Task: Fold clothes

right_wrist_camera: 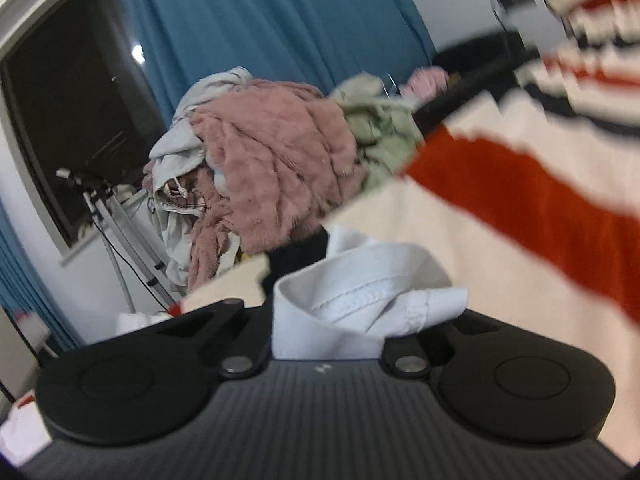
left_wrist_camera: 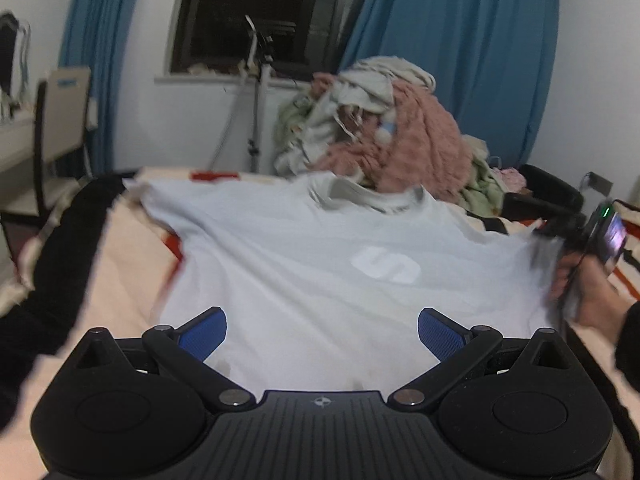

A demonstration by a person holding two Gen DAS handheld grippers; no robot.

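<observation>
From my left wrist, the pale blue T-shirt (left_wrist_camera: 320, 280) lies spread on the striped bed cover (left_wrist_camera: 132, 264), white logo up, collar toward the far edge; my left gripper (left_wrist_camera: 322, 330) stands wide above its hem; from my right wrist, my right gripper (right_wrist_camera: 328, 320) pinches a bunched, stitched fold, with the clothes pile (right_wrist_camera: 272, 152) beyond

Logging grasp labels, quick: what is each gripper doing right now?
Left gripper: open, holding nothing, above the T-shirt.
Right gripper: closed on a bunched edge of the T-shirt.
</observation>
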